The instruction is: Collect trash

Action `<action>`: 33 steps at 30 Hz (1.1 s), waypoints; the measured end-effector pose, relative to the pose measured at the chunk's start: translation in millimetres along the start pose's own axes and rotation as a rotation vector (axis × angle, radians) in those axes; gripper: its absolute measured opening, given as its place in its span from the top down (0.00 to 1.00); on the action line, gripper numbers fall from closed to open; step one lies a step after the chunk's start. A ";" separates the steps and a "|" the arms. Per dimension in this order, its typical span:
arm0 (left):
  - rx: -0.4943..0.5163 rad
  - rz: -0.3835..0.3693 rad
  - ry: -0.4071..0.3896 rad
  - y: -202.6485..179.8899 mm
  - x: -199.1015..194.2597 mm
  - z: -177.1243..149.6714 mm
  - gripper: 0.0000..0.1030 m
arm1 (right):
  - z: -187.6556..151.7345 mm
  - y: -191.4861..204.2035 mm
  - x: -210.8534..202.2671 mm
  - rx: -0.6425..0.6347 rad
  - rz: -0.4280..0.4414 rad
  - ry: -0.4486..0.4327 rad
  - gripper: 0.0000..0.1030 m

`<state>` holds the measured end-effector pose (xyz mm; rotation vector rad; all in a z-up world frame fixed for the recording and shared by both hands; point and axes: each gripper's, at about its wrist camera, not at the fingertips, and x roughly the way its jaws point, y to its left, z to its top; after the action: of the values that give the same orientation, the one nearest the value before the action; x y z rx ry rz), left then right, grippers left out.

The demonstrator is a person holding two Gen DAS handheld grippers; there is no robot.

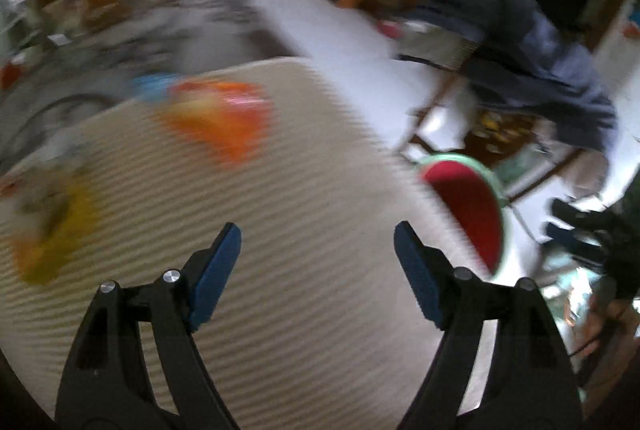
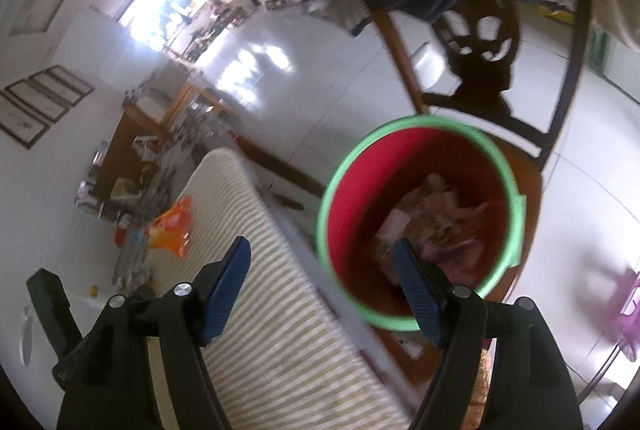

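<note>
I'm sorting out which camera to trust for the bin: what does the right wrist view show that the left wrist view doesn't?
Only the right wrist view looks down into the red bin, showing crumpled trash inside and the wooden chair behind it. Only the left wrist view shows a blurred yellow item on the striped tabletop. Both show the bin's green rim, the orange wrapper and open, empty tongs.
</note>
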<state>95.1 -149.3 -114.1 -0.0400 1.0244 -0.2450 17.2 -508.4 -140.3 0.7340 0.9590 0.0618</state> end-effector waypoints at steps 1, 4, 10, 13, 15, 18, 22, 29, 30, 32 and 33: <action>-0.018 0.030 -0.002 16.3 -3.9 -2.0 0.25 | -4.9 9.5 5.0 -0.013 0.010 0.013 0.30; -0.092 0.141 -0.005 81.4 -22.6 -13.2 0.24 | -20.9 37.5 18.6 -0.054 0.040 0.049 0.30; -0.190 0.277 -0.021 176.8 -53.1 -33.8 0.17 | -50.2 82.0 39.4 -0.106 0.082 0.100 0.30; -0.187 0.292 0.018 208.4 -46.0 -34.3 0.17 | -61.1 101.5 46.2 -0.128 0.103 0.122 0.30; -0.151 0.286 0.044 215.8 -34.2 -30.6 0.16 | -67.1 113.5 48.2 -0.146 0.110 0.127 0.30; -0.041 0.287 0.098 222.6 -14.7 -26.9 0.16 | -77.0 128.9 49.9 -0.166 0.113 0.137 0.30; 0.113 0.289 0.145 221.2 10.4 -18.1 0.15 | -85.5 134.6 49.7 -0.163 0.104 0.144 0.30; 0.123 0.173 0.174 221.0 18.5 -17.2 0.24 | -90.8 146.9 50.0 -0.173 0.089 0.143 0.30; 0.113 0.147 0.163 218.8 13.7 -19.5 0.29 | -91.3 150.4 51.7 -0.180 0.089 0.147 0.30; 0.100 0.126 0.136 211.7 2.7 -26.6 0.33 | -92.6 156.8 55.2 -0.190 0.093 0.155 0.30; 0.089 0.119 0.115 207.2 -5.8 -32.4 0.34 | -93.1 160.1 56.9 -0.198 0.096 0.160 0.30</action>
<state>102.6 56.0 -156.6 0.1165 1.1247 -0.1855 22.2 -315.9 -119.4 0.5978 1.0523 0.2991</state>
